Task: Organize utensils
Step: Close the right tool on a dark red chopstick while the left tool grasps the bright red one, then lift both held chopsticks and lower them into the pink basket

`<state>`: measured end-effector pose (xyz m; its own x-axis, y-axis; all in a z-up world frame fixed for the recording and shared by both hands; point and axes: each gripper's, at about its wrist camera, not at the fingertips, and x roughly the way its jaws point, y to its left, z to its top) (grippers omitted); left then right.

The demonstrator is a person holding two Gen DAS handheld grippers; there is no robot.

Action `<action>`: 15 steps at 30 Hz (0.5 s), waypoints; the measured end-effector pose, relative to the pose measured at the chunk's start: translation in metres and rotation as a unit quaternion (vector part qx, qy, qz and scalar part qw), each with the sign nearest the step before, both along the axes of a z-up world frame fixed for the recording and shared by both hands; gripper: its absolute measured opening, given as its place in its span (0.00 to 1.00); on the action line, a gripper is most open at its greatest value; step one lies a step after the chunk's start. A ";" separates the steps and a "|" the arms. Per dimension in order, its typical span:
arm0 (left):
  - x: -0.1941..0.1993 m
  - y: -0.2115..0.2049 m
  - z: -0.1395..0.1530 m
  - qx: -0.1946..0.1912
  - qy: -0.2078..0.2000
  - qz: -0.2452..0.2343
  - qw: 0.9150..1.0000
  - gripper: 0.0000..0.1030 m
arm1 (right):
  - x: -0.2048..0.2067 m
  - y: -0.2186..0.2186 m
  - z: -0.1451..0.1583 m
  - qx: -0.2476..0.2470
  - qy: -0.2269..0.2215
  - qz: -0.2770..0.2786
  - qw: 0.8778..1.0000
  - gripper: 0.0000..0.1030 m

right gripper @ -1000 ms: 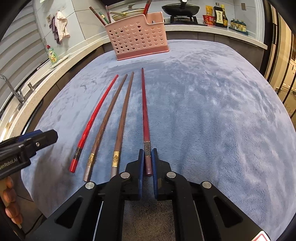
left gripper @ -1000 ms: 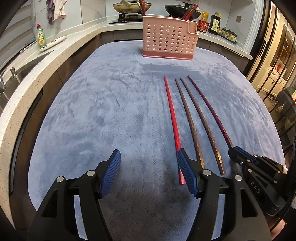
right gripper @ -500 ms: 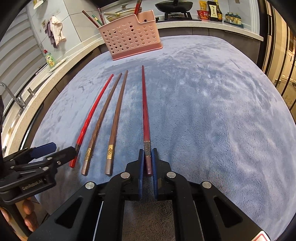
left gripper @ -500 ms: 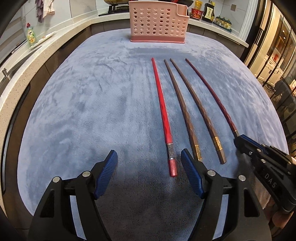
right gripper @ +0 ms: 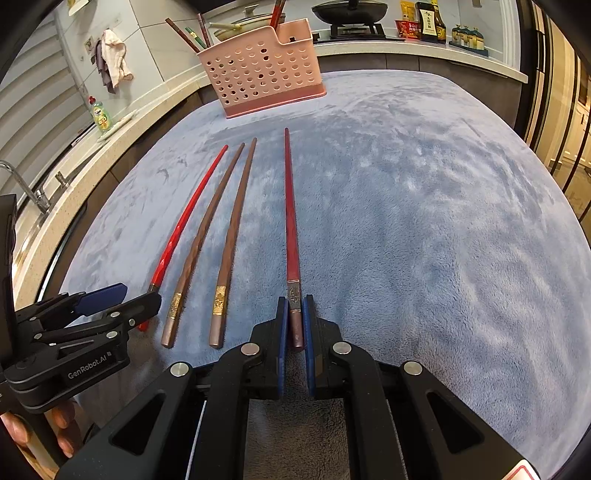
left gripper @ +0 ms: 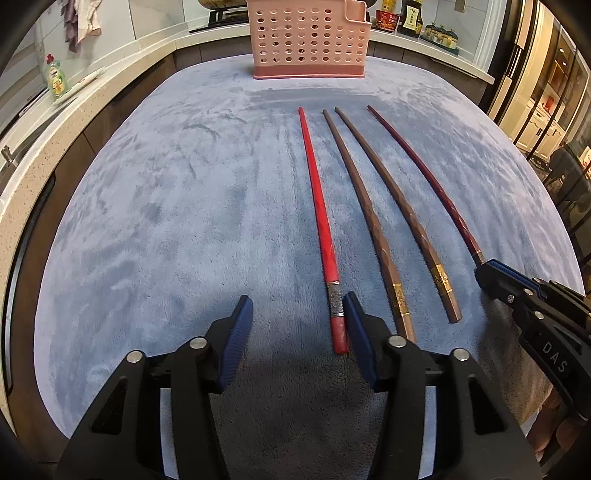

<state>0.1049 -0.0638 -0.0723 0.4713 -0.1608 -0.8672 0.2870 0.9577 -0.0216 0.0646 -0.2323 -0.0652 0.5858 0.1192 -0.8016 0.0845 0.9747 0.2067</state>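
Four chopsticks lie side by side on a grey-blue fleece mat (left gripper: pixel 147 221), tips toward the far pink perforated plastic utensil basket (left gripper: pixel 309 38). The right gripper (right gripper: pixel 295 325) is clamped on the dark red chopstick (right gripper: pixel 290 221). The left gripper (left gripper: pixel 297 332), half-open and closing, straddles the bright red chopstick (left gripper: pixel 317 206), likely to lift it.

Four chopsticks (left gripper: pixel 321 206) were laid side by side, apart, on the cloth-covered table (left gripper: pixel 166 206), lengthwise toward its far edge. The perforated basket (left gripper: pixel 308 40) was stood at the far edge, beyond their tips, with more chopsticks (right gripper: pixel 184 35) held upright inside it.
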 end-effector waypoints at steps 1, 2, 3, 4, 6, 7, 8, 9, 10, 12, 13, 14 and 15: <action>0.000 0.001 0.000 -0.001 0.000 0.001 1.000 0.39 | 0.000 0.000 0.000 0.000 0.000 0.000 1.000 0.07; 0.001 0.002 0.001 -0.003 0.000 0.002 1.000 0.36 | 0.000 0.000 0.000 0.000 0.000 0.000 1.000 0.07; 0.001 0.003 0.001 -0.005 0.001 0.003 1.000 0.30 | 0.000 0.000 0.000 0.000 0.000 0.000 1.000 0.07; 0.003 0.004 0.002 -0.010 0.003 0.003 1.000 0.24 | 0.000 0.000 0.000 0.001 0.000 0.000 1.000 0.07; 0.004 0.007 0.002 -0.017 0.008 0.004 1.000 0.12 | 0.000 0.000 0.000 0.004 0.000 -0.002 1.000 0.07; 0.006 0.009 0.003 -0.023 0.012 0.005 1.000 0.10 | 0.000 0.000 0.000 0.004 0.000 -0.002 1.000 0.07; 0.007 0.010 0.002 -0.027 0.016 0.006 0.999 0.09 | 0.000 0.000 0.001 0.004 0.000 -0.003 1.000 0.07; 0.009 0.013 0.003 -0.034 0.021 0.008 0.999 0.09 | 0.000 0.000 0.001 0.004 0.000 -0.003 1.000 0.07; 0.010 0.014 0.003 -0.040 0.025 0.009 0.999 0.09 | 0.000 0.000 0.002 0.004 0.001 -0.003 1.000 0.07; 0.012 0.018 0.004 -0.053 0.033 0.013 0.998 0.08 | 0.000 0.000 0.005 0.004 -0.001 -0.003 1.000 0.07; 0.012 0.019 0.005 -0.056 0.034 0.015 0.998 0.07 | 0.000 -0.001 0.007 0.004 -0.002 -0.003 1.000 0.07; 0.012 0.020 0.006 -0.059 0.034 0.017 0.998 0.07 | -0.001 -0.001 0.009 0.005 -0.004 -0.003 1.000 0.07; 0.012 0.022 0.008 -0.062 0.034 0.018 0.997 0.07 | -0.001 -0.002 0.012 0.006 -0.007 -0.004 1.000 0.07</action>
<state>0.1173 -0.0420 -0.0639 0.4195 -0.2535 -0.8717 0.2461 0.9560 -0.1596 0.0635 -0.2340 -0.0528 0.5988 0.1229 -0.7914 0.0897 0.9717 0.2187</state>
